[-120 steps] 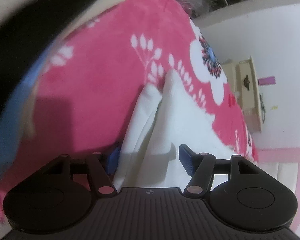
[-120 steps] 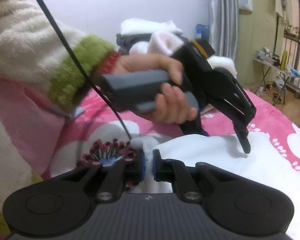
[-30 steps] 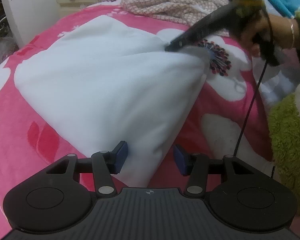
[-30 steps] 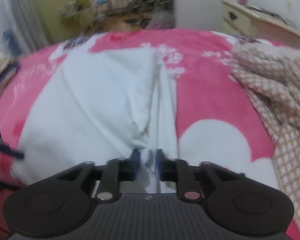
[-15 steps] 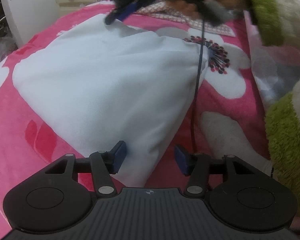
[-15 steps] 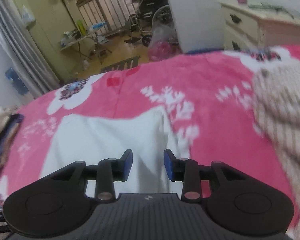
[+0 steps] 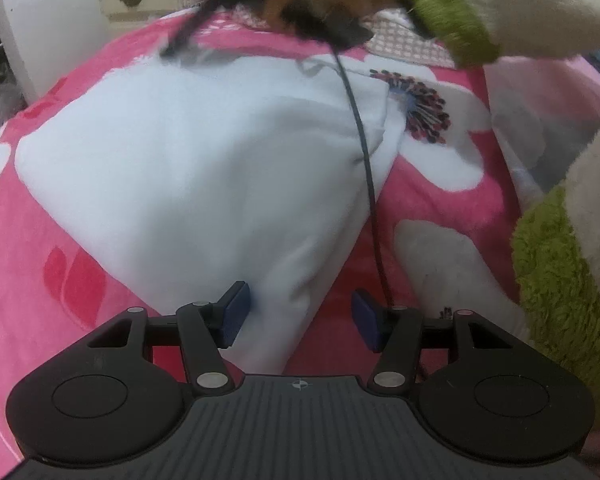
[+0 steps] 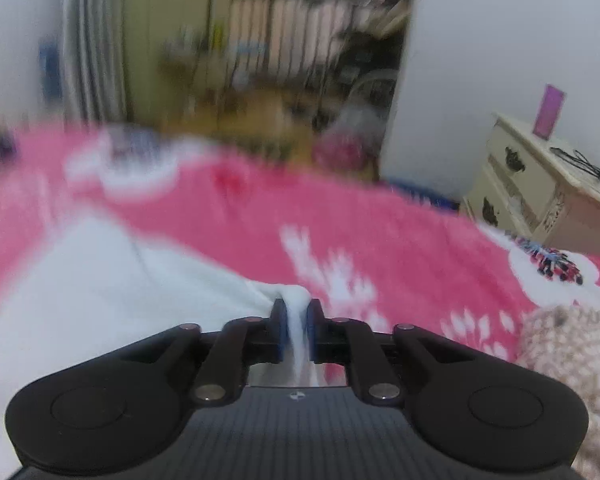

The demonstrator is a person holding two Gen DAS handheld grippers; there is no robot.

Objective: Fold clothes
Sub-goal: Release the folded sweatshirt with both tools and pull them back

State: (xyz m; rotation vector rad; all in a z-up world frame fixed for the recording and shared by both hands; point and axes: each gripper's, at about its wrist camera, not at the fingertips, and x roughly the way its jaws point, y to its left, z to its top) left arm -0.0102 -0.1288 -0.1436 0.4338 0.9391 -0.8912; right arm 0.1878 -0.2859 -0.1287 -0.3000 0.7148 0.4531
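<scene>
Closing on a pinched fold of the white garment (image 8: 100, 288), the right gripper (image 8: 297, 330) has cloth between its pads. Left gripper (image 7: 300, 320) stands open astride its near corner, apparently ungripped, at six o'clock on the pink blanket (image 7: 440, 208).

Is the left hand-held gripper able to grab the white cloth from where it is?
Probably yes. The left hand-held gripper stands open with a corner of the white cloth lying between its pads, and nothing blocks it.
</scene>
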